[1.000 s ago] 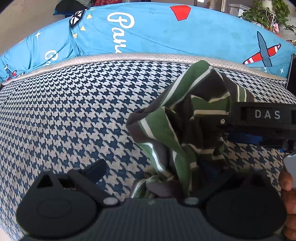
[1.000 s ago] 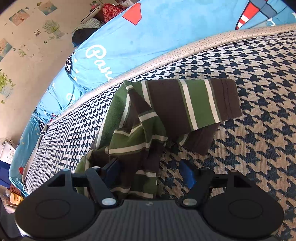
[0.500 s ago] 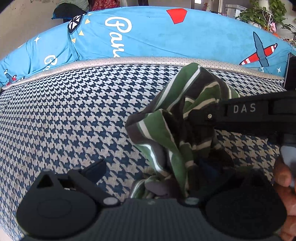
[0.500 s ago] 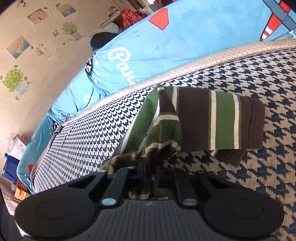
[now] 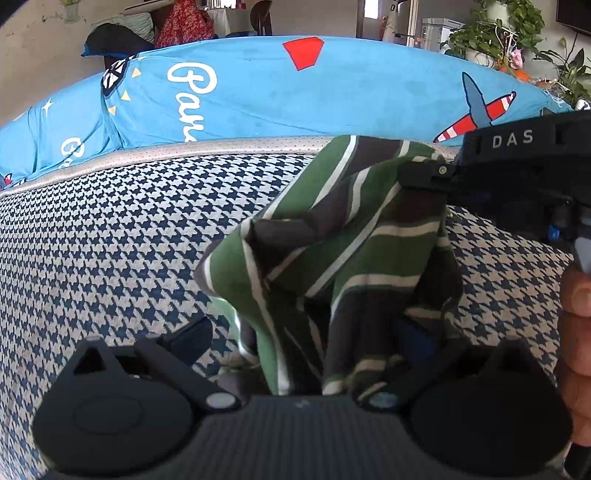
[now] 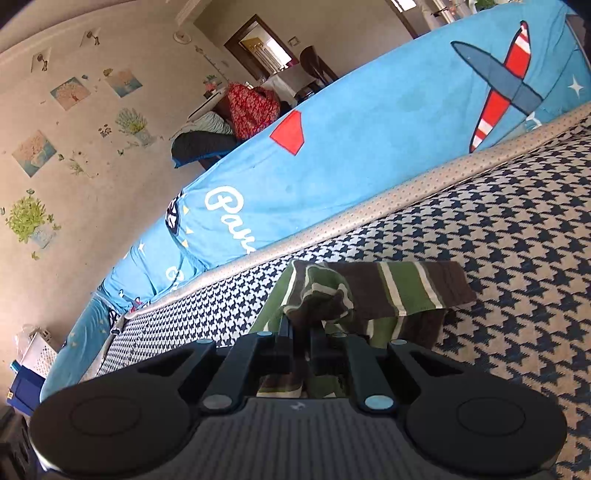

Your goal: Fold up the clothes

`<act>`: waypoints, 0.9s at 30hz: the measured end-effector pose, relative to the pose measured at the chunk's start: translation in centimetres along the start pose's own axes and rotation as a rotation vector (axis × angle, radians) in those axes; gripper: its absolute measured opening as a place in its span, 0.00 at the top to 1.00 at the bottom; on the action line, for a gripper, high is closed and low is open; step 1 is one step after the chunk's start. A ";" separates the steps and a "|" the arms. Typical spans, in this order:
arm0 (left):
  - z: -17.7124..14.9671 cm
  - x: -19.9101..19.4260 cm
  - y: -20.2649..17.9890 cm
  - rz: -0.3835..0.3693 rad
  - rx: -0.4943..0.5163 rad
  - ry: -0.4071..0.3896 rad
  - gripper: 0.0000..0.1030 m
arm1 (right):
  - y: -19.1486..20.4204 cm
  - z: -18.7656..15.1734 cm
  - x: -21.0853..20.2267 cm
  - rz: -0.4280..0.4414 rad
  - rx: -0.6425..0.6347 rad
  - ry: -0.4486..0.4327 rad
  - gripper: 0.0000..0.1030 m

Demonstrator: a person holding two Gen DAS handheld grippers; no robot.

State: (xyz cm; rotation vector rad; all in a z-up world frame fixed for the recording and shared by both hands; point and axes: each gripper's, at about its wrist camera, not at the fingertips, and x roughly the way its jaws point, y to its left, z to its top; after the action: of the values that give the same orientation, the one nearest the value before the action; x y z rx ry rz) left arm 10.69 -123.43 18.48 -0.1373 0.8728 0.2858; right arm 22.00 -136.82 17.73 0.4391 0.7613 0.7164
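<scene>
A green, brown and white striped garment (image 5: 354, 258) lies bunched on the houndstooth cushion (image 5: 110, 240). In the right wrist view my right gripper (image 6: 301, 343) is shut on a fold of that garment (image 6: 399, 291) and holds it lifted, while a flat striped part rests on the cushion behind. From the left wrist view the same right gripper (image 5: 419, 175) comes in from the right and pinches the cloth's top edge. My left gripper (image 5: 303, 334) is open with its fingers wide apart. The hanging cloth drapes between them and hides the right finger.
A blue cover (image 5: 332, 92) printed with a plane and white lettering rises behind the cushion's grey piped edge (image 5: 184, 151). A person's hand (image 5: 576, 332) is at the right border. Potted plants (image 5: 491, 33) stand far back. Houndstooth fabric (image 6: 517, 258) spreads to the right.
My right gripper went from open around the garment to shut on it, then rose and lifted the fold. The view from my left gripper shifted up slightly.
</scene>
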 end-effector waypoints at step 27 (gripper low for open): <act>0.2 -2.3 -12.3 -0.191 0.127 -0.074 0.00 | -9.3 4.6 -14.4 -0.171 0.123 -0.279 0.91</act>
State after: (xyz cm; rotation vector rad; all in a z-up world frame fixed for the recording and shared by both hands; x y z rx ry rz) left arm 13.18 -135.50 20.42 -0.0904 0.7953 0.0560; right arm 22.05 -154.04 21.95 0.5654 0.5724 0.4384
